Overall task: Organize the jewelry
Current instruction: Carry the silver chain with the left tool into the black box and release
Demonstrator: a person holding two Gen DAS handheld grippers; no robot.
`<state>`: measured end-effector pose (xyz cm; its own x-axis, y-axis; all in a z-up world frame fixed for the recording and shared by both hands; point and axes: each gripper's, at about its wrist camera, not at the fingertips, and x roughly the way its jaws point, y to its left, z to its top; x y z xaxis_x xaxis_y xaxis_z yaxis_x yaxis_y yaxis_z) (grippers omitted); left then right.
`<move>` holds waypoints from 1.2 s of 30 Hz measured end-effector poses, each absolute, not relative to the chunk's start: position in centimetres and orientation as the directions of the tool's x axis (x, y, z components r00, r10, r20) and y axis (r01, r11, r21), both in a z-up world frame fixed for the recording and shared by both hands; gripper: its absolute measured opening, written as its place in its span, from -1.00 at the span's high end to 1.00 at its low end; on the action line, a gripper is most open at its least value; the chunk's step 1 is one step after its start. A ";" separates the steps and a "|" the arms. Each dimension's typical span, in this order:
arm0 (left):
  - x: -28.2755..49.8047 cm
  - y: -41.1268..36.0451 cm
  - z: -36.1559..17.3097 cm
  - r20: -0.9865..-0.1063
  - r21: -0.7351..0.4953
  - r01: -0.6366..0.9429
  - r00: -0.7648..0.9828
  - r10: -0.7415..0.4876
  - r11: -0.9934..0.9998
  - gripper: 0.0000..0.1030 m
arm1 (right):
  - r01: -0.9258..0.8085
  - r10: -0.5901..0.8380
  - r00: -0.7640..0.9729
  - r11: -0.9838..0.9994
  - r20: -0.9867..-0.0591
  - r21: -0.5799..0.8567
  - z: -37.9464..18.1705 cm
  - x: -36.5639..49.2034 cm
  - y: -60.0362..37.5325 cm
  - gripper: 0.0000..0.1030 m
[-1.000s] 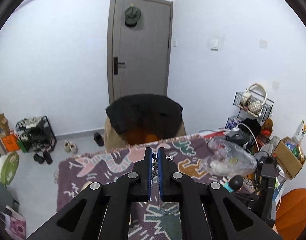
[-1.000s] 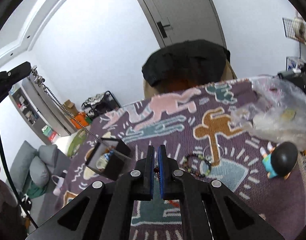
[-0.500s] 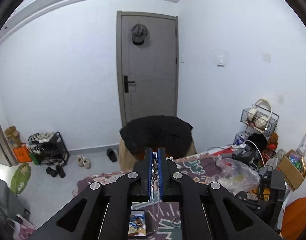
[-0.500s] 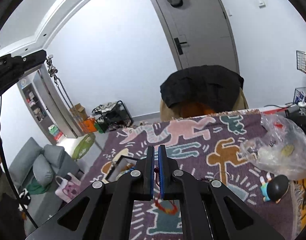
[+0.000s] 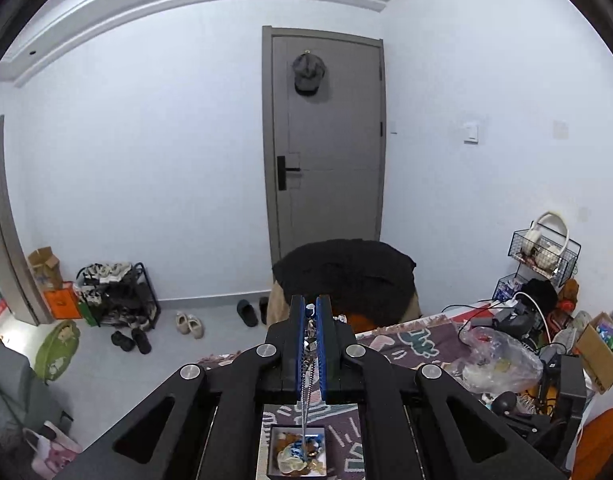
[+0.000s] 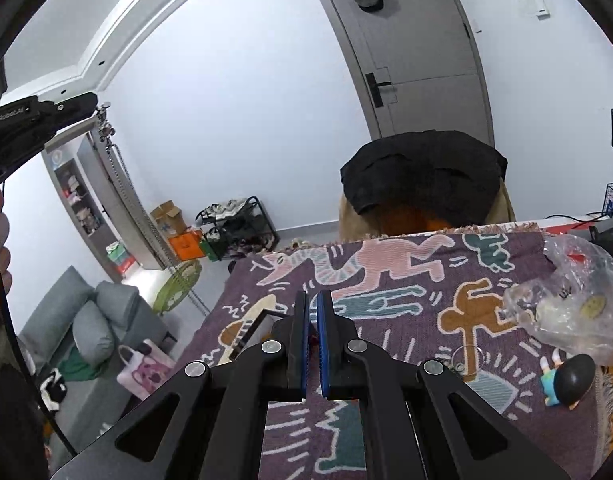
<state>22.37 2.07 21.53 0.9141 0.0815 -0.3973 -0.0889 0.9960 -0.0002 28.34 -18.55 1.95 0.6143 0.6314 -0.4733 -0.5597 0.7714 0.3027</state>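
Observation:
My left gripper (image 5: 310, 316) is shut on a silver chain necklace (image 5: 305, 400) that hangs straight down into an open black jewelry box (image 5: 296, 454) holding several pieces. In the right wrist view the left gripper (image 6: 96, 110) is high at the left with the chain (image 6: 138, 208) dangling toward the box (image 6: 250, 330), which is partly hidden behind my fingers. My right gripper (image 6: 312, 320) is shut on a red cord; only a bit of it (image 6: 313, 342) shows between the pads. A thin ring (image 6: 464, 356) lies on the patterned cloth.
The table carries a purple patterned cloth (image 6: 386, 280). A clear plastic bag (image 6: 566, 304) and a small figure (image 6: 566, 380) sit at the right. A chair with a black garment (image 6: 422, 176) stands behind the table. Cables and clutter (image 5: 518, 316) lie at the right.
Both grippers have risen well above the table. The left one has lifted the chain until it hangs straight over the box. The beaded bracelet has left the right view.

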 end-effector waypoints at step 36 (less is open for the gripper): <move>25.8 11.6 -0.6 -0.675 -0.241 -0.148 0.736 -0.056 0.959 -0.38 | -0.621 0.661 0.492 0.722 -0.566 0.304 -3.3 31.3 -7.4 0.90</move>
<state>25.81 11.62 -0.55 0.7360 -0.0560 -0.6747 -0.1483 0.9590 -0.2414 31.31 -7.37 -3.33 0.4921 0.6612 -0.5663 -0.6209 0.7225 0.3041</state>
